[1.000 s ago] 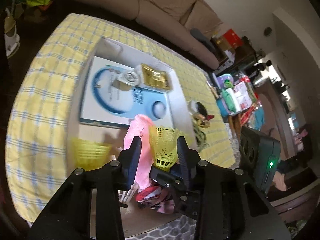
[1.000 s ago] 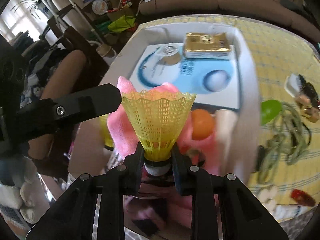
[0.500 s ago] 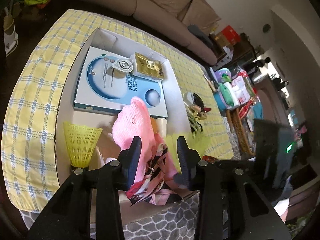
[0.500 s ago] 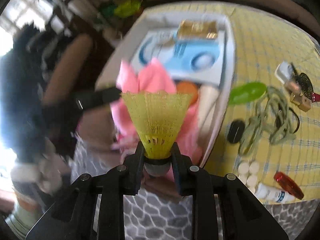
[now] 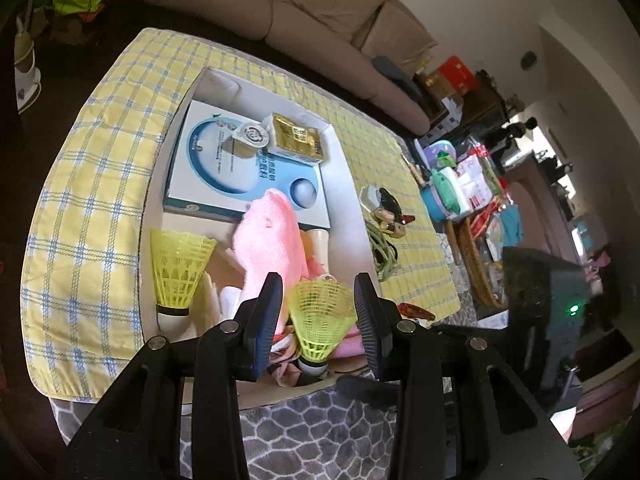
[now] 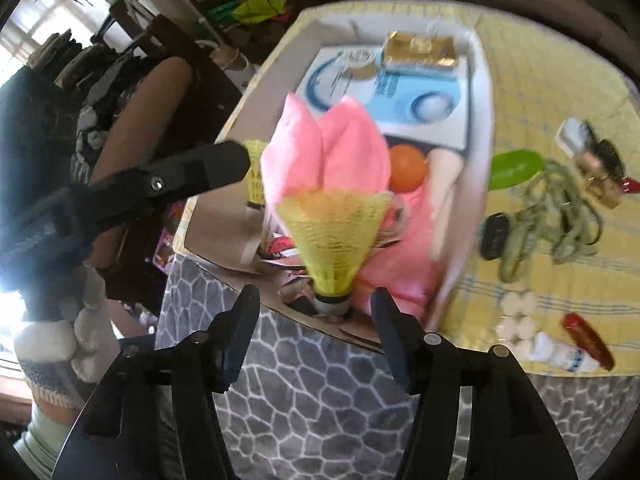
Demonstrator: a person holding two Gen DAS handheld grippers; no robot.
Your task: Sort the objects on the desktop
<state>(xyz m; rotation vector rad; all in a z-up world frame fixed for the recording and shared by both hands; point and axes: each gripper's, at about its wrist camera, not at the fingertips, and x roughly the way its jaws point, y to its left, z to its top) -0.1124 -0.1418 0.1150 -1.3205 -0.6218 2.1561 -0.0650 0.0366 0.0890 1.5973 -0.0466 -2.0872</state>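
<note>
two shuttlecocks (image 5: 179, 268) in left view

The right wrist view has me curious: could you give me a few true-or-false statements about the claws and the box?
1. The right claw is clamped on the yellow shuttlecock. False: it is open, and the shuttlecock stands in the box.
2. A second shuttlecock stands in the box. True.
3. The pink cloth lies on the tablecloth. False: it is in the box.
4. An orange ball sits in the box. True.
5. The left claw is open. True.
</note>
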